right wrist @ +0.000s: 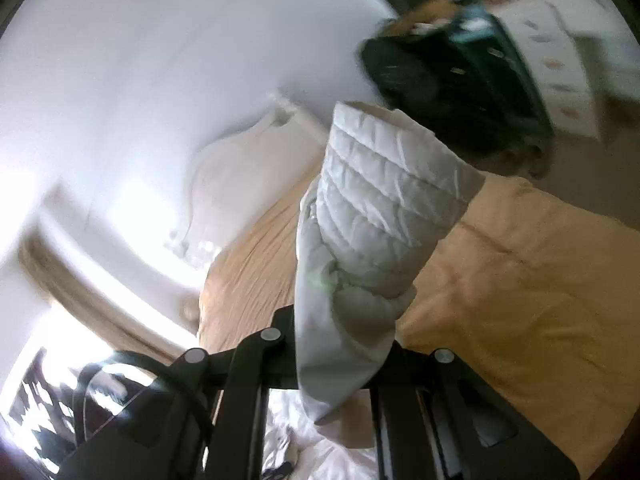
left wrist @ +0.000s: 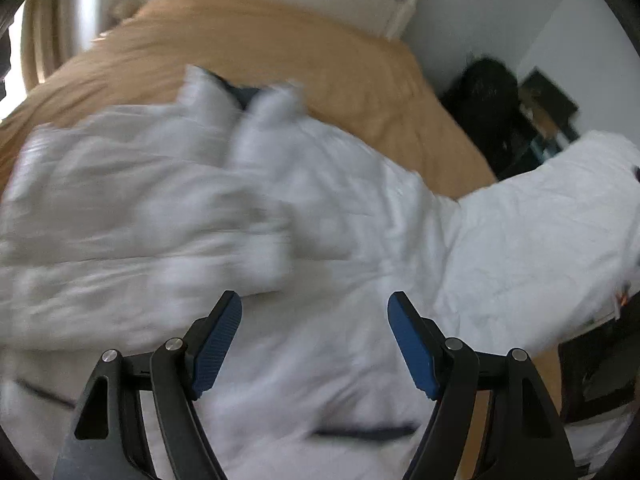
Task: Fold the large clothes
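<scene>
A white quilted puffer jacket (left wrist: 320, 240) lies spread over a tan bedspread (left wrist: 260, 36). My left gripper (left wrist: 314, 308) hovers just above the jacket's body, jaws wide apart, blue pads (left wrist: 218, 344) empty. One sleeve (left wrist: 560, 208) rises off to the right. In the right wrist view my right gripper (right wrist: 352, 312) is shut on that white sleeve (right wrist: 384, 200), which stands up between the fingers with its cuff at the top; the fingertips are hidden by the fabric. The tan bedspread (right wrist: 520, 280) lies below.
A white headboard (left wrist: 400, 8) and white pillow (right wrist: 240, 176) stand at the bed's far end. A dark bag or clothes pile (left wrist: 492, 92) and dark furniture sit on the floor right of the bed. Curtains (left wrist: 44, 40) and a bright window are at the left.
</scene>
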A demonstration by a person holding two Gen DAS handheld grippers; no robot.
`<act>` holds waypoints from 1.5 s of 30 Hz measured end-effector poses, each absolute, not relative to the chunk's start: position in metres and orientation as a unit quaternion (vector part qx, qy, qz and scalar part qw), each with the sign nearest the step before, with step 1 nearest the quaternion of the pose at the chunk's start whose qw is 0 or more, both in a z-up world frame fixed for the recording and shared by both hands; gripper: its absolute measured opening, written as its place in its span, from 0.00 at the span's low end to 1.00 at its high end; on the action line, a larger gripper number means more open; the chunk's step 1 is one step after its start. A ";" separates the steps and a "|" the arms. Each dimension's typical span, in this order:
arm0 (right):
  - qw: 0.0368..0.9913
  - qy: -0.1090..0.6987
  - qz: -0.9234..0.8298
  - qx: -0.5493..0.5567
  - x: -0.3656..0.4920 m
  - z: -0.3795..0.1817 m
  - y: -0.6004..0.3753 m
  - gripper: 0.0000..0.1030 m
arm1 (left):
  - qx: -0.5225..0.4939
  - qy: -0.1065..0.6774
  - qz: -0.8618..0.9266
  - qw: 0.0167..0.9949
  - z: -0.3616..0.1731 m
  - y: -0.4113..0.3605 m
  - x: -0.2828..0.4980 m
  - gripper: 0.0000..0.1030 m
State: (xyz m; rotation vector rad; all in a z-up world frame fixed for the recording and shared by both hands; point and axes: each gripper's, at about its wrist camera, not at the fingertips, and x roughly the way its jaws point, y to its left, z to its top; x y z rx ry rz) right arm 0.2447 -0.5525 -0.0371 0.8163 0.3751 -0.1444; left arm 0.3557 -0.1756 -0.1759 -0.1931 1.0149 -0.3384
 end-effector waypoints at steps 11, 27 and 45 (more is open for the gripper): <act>0.913 0.308 0.068 0.258 0.334 -0.058 -0.262 0.08 | -0.171 0.445 -0.099 0.873 -0.142 0.077 0.246 0.80; 0.888 0.447 0.060 -0.089 0.388 -0.217 -0.050 0.56 | -0.224 0.421 -0.036 0.878 -0.140 0.189 0.179 0.85; 0.752 0.568 -0.097 0.319 0.317 -0.263 -0.381 0.68 | -0.192 0.453 -0.074 0.867 -0.129 0.131 0.182 0.85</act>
